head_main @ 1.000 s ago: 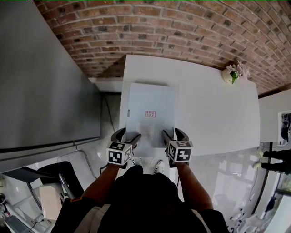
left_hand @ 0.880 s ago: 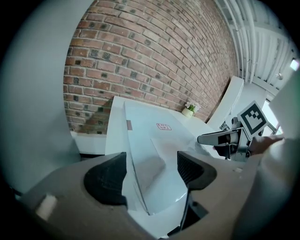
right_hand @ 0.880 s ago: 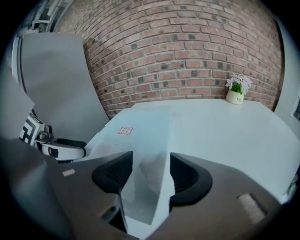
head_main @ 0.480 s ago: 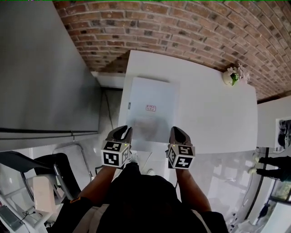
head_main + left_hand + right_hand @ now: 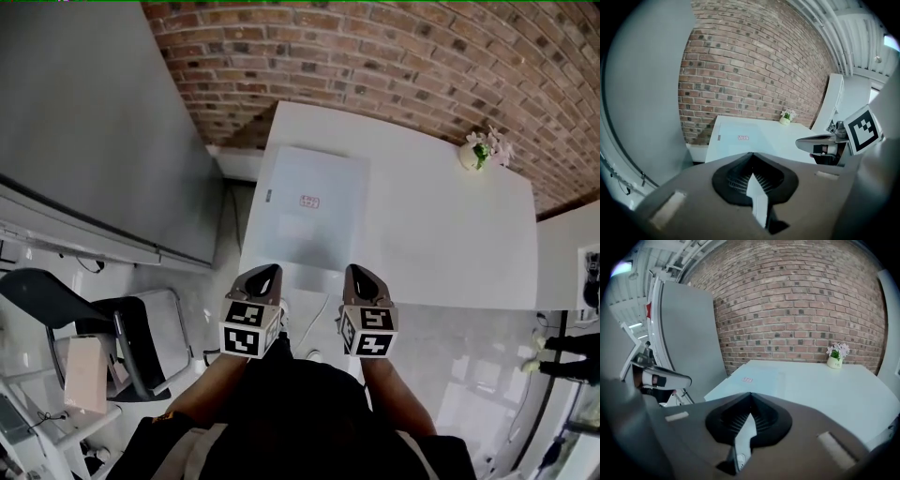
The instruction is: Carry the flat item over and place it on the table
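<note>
The flat item, a pale sheet-like panel with a small red label, lies on the white table near its left edge. Both grippers hang just off the table's near edge, apart from the item. My left gripper is shut with nothing in it, and my right gripper is shut and empty too. In the left gripper view the item lies ahead of the closed jaws. The right gripper view shows the item beyond its closed jaws.
A small vase of flowers stands at the table's far right by the brick wall. A tall grey panel rises on the left. A dark chair stands on the floor at lower left.
Both grippers were open at the flat item's near edge; they have pulled back off the table toward me and closed. The item stays on the table.
</note>
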